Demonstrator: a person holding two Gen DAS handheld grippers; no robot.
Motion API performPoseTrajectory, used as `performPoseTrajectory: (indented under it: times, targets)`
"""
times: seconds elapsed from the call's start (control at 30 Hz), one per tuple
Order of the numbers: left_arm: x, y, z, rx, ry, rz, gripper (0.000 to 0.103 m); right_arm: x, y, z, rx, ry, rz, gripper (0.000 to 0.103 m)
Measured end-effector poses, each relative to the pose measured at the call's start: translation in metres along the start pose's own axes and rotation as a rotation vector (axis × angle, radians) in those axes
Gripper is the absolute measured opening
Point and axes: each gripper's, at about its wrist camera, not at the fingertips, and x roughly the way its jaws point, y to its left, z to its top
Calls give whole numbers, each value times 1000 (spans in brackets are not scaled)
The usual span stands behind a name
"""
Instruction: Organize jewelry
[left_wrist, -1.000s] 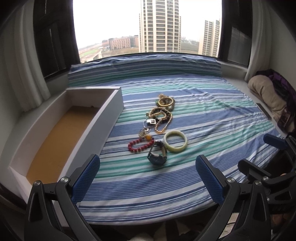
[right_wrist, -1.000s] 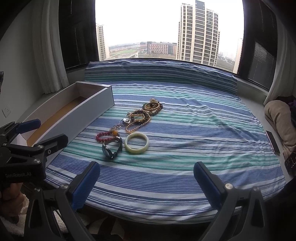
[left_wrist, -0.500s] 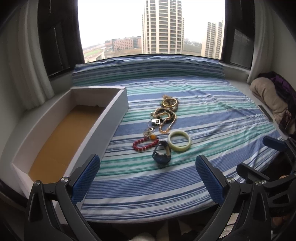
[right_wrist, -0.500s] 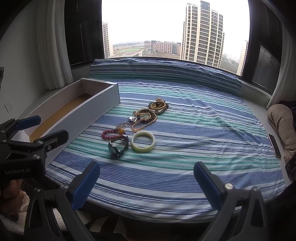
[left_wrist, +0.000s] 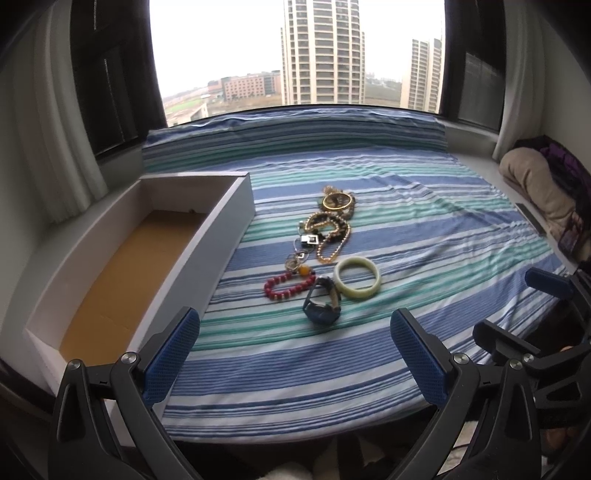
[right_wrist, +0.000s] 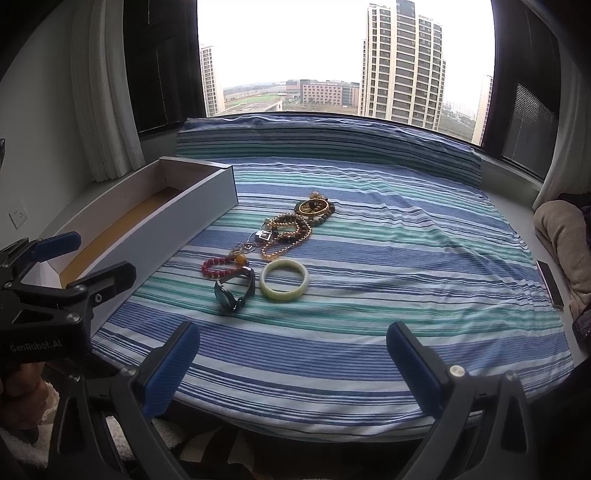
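- Both grippers have edged closer to the jewelry over the last second, so the pieces sit slightly lower and larger in each wrist view; none of the pieces has shifted on the cloth.
- Left gripper (left_wrist: 295, 354) hangs over the near edge of the blue, green and white striped bedspread (left_wrist: 424, 229), its blue-padded fingers spread wide, holding nothing.
- Right gripper (right_wrist: 293, 360) hovers beside it over the same edge, likewise spread and empty.
- A pale green jade bangle (left_wrist: 357, 277) lies mid-cloth, touching a dark blue wristwatch (left_wrist: 322, 306) on its near-left side.
- A red beaded bracelet (left_wrist: 286, 288) lies just left of the watch.
- Beyond them, gold bead necklaces (left_wrist: 330, 236) and a round gold bangle (left_wrist: 337, 201) trail toward the far edge.
- An open white box with a brown cardboard floor (left_wrist: 122, 266) runs along the left edge, with nothing visible inside.
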Motion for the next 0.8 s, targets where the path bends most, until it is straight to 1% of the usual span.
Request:
performPoseTrajectory:
  times: [0.8]
  targets:
    - [2,4,-3,-4,17,-2,103,2,2,-2,-3,9,7,103]
